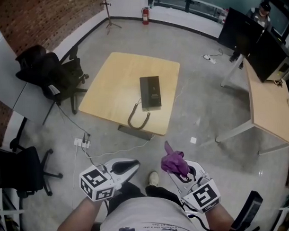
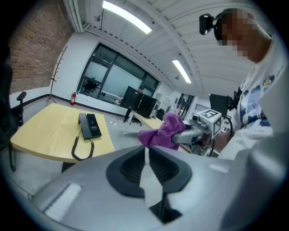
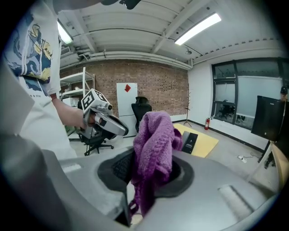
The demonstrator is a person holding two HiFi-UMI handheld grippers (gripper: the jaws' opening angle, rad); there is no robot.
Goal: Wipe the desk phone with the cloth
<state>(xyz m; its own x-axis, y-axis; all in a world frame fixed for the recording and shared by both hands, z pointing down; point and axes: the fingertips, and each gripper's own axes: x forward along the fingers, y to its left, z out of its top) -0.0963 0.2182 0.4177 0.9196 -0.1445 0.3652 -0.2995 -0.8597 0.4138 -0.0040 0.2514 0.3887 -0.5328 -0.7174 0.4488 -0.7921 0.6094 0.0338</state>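
Note:
The black desk phone (image 1: 150,92) lies on the square wooden table (image 1: 110,85), its coiled cord (image 1: 137,118) looping towards the near edge. Both grippers hang close to my body, well short of the table. My right gripper (image 1: 178,169) is shut on a purple cloth (image 1: 174,160), which bunches up above the jaws (image 3: 153,149). My left gripper (image 1: 131,165) holds nothing, its jaws all but together with only a slim slit between the pads (image 2: 131,169). The left gripper view shows the phone (image 2: 89,125) far off and the cloth (image 2: 161,134) to the right.
Black office chairs (image 1: 55,73) stand left of the table, another (image 1: 18,171) nearer me. A power strip (image 1: 82,142) and cables lie on the grey floor. A second desk (image 1: 269,108) with monitors (image 1: 260,42) is at the right.

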